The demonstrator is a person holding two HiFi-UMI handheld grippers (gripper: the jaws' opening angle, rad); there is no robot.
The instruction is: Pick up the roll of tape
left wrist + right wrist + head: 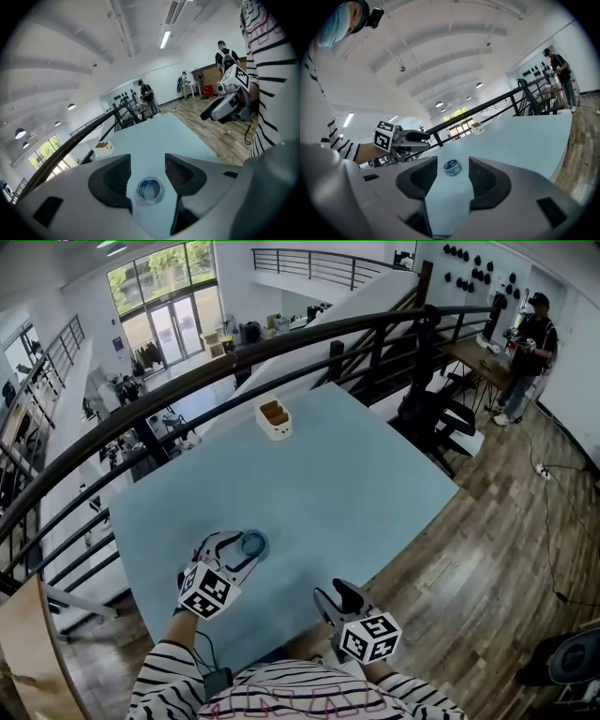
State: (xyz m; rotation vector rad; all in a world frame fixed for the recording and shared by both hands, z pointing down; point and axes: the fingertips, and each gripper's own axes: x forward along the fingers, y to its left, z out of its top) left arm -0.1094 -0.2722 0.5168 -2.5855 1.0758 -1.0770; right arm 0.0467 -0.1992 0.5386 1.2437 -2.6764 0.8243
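Observation:
The roll of tape (253, 544), blue with a pale rim, lies flat on the light blue table (356, 484) near its front left. My left gripper (238, 550) is right at the roll. In the left gripper view the roll of tape (149, 190) sits low in the gap of the left gripper (147, 164), whose jaws stand open and apart from it. My right gripper (330, 597) hovers over the front edge, open and empty. In the right gripper view the tape (451, 167) shows past the right gripper (458, 165), with the left gripper (411, 139) beside it.
A white box with brown contents (274, 418) stands at the table's far side. A dark railing (281, 343) runs behind the table. Wooden floor (487, 521) lies to the right, with a dark chair (436, 413) and a standing person (527, 352) beyond.

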